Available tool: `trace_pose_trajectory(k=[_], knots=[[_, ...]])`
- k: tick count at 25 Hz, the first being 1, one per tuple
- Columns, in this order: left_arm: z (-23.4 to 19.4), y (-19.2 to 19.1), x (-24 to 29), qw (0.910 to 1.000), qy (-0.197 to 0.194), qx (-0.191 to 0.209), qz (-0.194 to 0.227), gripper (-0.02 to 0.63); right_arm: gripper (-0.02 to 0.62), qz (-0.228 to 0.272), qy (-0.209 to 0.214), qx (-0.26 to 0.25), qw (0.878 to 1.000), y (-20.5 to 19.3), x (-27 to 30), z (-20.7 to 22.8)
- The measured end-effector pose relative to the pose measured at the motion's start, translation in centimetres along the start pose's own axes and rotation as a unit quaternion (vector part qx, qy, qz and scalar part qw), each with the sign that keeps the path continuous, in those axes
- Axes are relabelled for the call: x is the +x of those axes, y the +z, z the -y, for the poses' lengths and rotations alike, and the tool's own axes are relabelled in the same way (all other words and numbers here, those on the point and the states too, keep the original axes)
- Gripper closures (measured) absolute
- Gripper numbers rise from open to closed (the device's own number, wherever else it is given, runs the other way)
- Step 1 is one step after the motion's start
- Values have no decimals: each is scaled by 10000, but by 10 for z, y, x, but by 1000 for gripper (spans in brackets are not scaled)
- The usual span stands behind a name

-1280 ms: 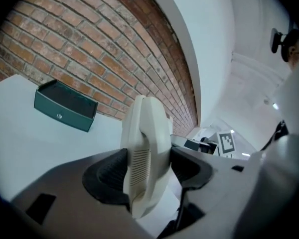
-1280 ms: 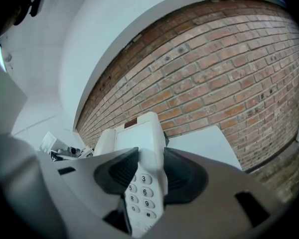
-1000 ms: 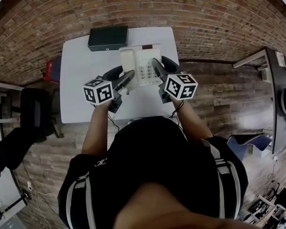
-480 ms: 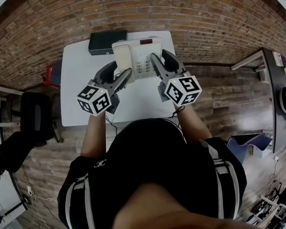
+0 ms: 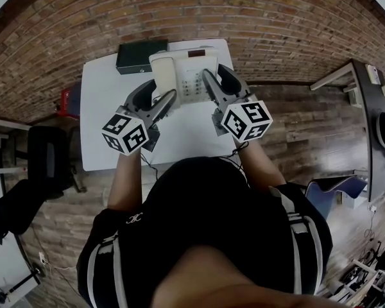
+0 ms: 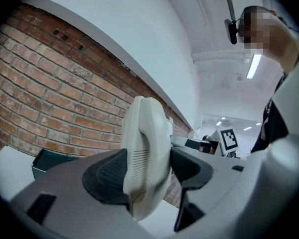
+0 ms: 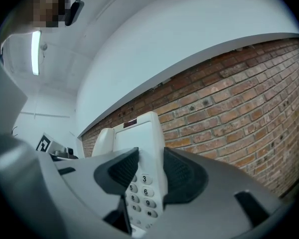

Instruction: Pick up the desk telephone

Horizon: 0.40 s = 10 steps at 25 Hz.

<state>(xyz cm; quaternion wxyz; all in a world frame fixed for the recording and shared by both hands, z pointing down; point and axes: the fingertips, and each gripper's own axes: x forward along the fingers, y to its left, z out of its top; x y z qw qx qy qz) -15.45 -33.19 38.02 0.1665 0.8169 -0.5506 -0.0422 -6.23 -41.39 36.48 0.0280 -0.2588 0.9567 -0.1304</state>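
Head view: the telephone [image 5: 183, 69] sits over the far edge of the tabletop [image 5: 102, 120], just beside a dark box [image 5: 141, 53] at the far left corner. Its long axis runs away from the person. The left tool [image 5: 163, 94] takes 1 long side and the right tool [image 5: 216, 76] takes the other, so the telephone lies straight ahead between the 2 and neither hand is nearer. It looks raised off the tabletop, though this view alone does not settle that.

Left tool view: both pads are clamped on the handset side of the telephone, which stands on edge between them. Pale tabletop shows below its lower edge, so the telephone reads as lifted clear.

Right tool view: the jaws stand wide and are pressed on the keypad side, with the number keys showing between the pads and the brick wall behind.

Since each tool holds only 1 edge, any further lift probably depends on both hands moving together and staying level, or the telephone could twist out.
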Motion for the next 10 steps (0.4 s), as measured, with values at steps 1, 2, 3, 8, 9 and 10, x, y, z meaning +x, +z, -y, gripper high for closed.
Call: trace_pose_trajectory(k=[1,2,3,8,9,10], knots=[[0,-1,1,10000,-6,-1,-23,330,453,-7,-9,13,10000,-1,0,1],[-1,-1,2,10000,-10,-10,-40,330,453,-16,-16,21,10000,-1,0,2],[-2,-2,2,10000,-10,-28,-51,330,454,-29,-19,26,10000,-2,1,3],[-6,-4,6,9999,27,-86,-92,330,454,-101,-15,27,9999,-5,5,6],[-6,-4,7,9999,31,-84,-104,330,454,-107,-14,32,9999,-6,6,7],[-7,-4,8,9999,33,-81,-117,330,454,-113,-13,38,9999,-6,7,9]])
